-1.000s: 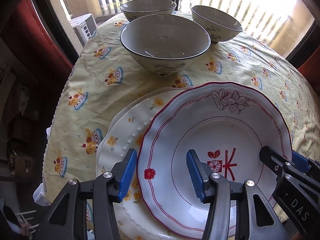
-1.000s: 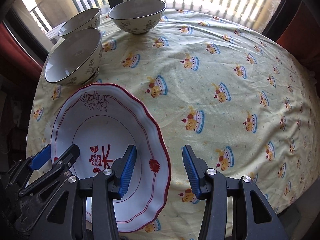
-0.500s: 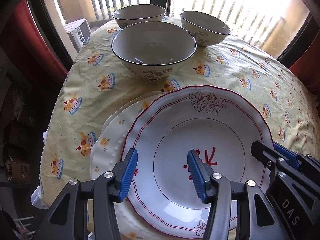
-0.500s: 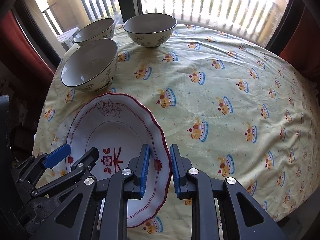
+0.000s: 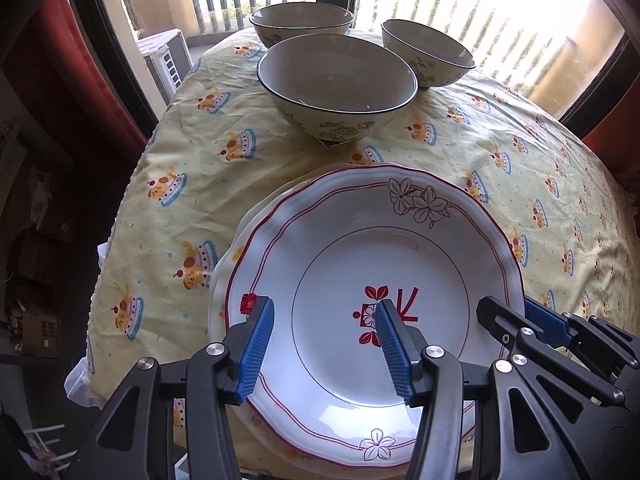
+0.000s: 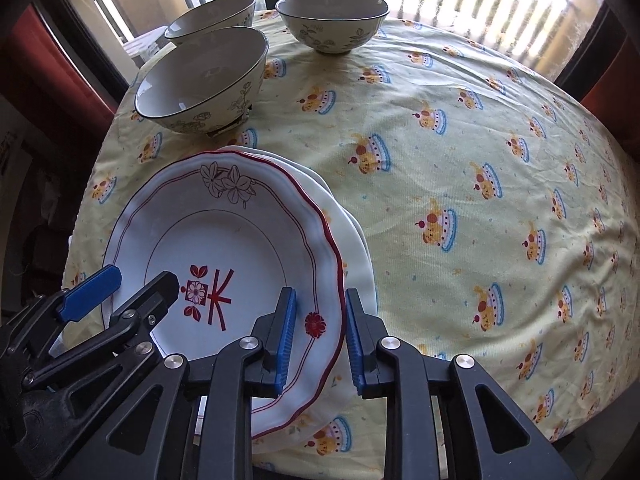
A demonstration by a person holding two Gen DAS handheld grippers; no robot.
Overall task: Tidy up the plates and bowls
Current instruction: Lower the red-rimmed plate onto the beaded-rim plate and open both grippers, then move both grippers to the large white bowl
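Observation:
A red-rimmed white plate [image 5: 380, 248] with flower prints lies on top of a cream plate [image 5: 224, 276] near the table's front left edge. It also shows in the right wrist view [image 6: 224, 240], over the cream plate [image 6: 352, 240]. My right gripper [image 6: 318, 336] has its jaws around the red-rimmed plate's right rim, a small gap still showing. My left gripper [image 5: 320, 344] is open and empty above the plate's near left part. Three patterned bowls stand beyond: a near one [image 5: 336, 84], a far left one [image 5: 302, 22] and a far right one [image 5: 428, 54].
A yellow cake-print tablecloth [image 6: 460, 160] covers the round table. The table's left edge [image 5: 120, 220] drops off to a dark floor area. A window with vertical bars [image 6: 460, 8] is behind the bowls.
The right jaws opened a little from their tight grip half a second ago. Both grippers drew back slightly, and the red-rimmed plate now lies centred on the cream plate.

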